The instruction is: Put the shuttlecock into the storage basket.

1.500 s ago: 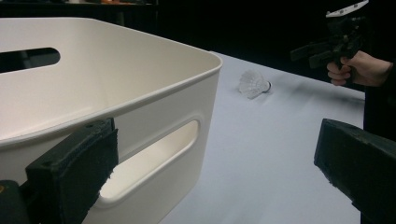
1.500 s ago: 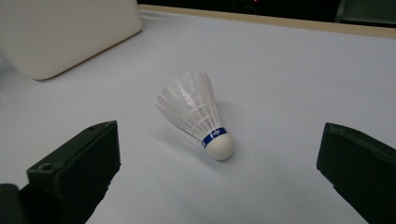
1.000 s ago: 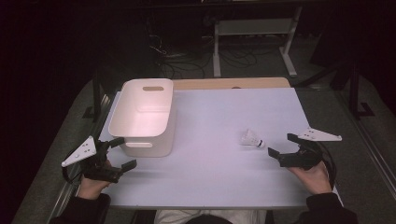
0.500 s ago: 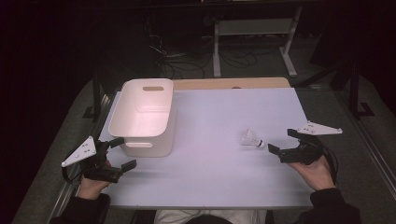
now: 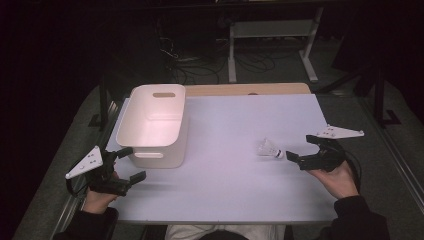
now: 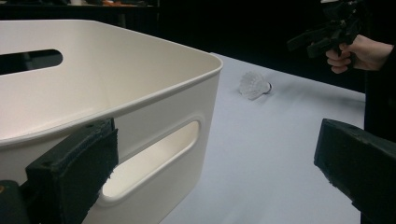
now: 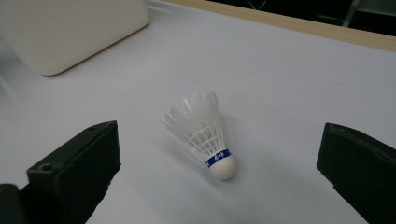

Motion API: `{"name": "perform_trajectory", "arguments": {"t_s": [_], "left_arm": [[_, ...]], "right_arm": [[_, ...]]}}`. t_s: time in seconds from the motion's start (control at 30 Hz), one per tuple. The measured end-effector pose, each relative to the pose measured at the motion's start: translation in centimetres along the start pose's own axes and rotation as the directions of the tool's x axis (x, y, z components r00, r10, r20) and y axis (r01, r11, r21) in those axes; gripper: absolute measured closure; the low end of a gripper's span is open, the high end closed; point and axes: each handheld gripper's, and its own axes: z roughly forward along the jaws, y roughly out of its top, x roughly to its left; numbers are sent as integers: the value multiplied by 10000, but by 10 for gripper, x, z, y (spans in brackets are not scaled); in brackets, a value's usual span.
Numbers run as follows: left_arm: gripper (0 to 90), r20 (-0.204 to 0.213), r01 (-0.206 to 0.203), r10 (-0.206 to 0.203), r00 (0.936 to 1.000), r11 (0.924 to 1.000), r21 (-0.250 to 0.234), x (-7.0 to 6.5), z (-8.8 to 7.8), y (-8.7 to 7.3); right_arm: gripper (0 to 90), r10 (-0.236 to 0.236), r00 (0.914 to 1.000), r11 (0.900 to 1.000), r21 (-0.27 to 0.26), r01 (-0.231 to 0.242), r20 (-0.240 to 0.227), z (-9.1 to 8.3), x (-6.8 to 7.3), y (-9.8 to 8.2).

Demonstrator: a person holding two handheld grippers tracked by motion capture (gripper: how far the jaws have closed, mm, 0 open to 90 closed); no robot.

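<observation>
Black fingers (image 7: 74, 172) of the right gripper (image 5: 304, 149) stand wide apart with nothing between them, low over the pale counter (image 5: 235, 190). Just ahead of their tips, roughly midway between the two, a white shuttlecock (image 7: 203, 130) lies on its side, cork end toward the camera and feather skirt pointing away. A blue band circles the cork and carries small white lettering, too small to read. In the high view the shuttlecock (image 5: 268, 149) sits just beyond the right fingertips, untouched.

At the other side, the left gripper (image 5: 128, 162) also holds its fingers (image 6: 77, 170) wide and grips nothing. One finger is right beside the near wall of a cream plastic bin (image 6: 140, 93), by its handle slot; whether they touch I cannot tell. Far past the left fingers, the shuttlecock (image 6: 254, 85) rests on the counter, with the right hand (image 6: 357, 51) beyond it.
</observation>
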Motion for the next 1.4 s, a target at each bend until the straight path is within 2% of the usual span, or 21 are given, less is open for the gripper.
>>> {"name": "perform_trajectory", "arguments": {"t_s": [0.93, 1.4], "left_arm": [[0, 46, 6, -6, 10000, 10000, 8, 0, 0, 0], [0, 46, 23, -23, 10000, 10000, -15, 0, 0, 0]], "right_arm": [[0, -255, 9992, 9949, 967, 283, -302, 17, -7, 19], [0, -495, 9969, 9838, 1690, 593, -619, 32, -10, 27]]}}
